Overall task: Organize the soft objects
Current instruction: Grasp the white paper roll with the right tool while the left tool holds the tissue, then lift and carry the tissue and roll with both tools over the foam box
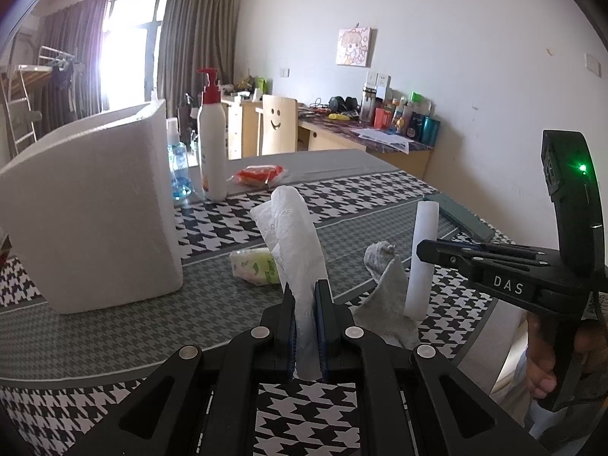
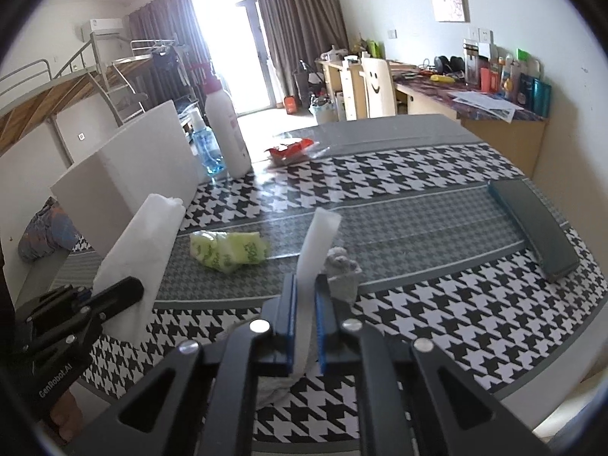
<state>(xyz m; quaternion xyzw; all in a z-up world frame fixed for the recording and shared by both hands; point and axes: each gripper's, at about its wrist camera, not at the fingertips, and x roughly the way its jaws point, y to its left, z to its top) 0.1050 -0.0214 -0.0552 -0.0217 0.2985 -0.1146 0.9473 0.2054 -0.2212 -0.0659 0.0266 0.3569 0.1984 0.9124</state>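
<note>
White, quilted paper towel (image 1: 294, 243) stood pinched upright in the left gripper (image 1: 304, 304), raised over the houndstooth tablecloth (image 1: 212, 228). Off to the right, held a white foam strip (image 1: 421, 258) clamped in the right gripper (image 2: 304, 296), with a grey cloth (image 1: 387, 296) draped just beside it; could not tell whether the cloth was caught in the jaws too. Lay loose on the table between them and the white foam box (image 1: 95, 209): a green-printed tissue pack (image 1: 254, 264). Farther back, a pump bottle (image 1: 211, 140) and a red snack packet (image 1: 258, 174). Looked like mid-carry, both soft items lifted but not yet stowed. Next, probably needed a lift over the box's rim before releasing, keeping the limp towel from snagging the wall.
</note>
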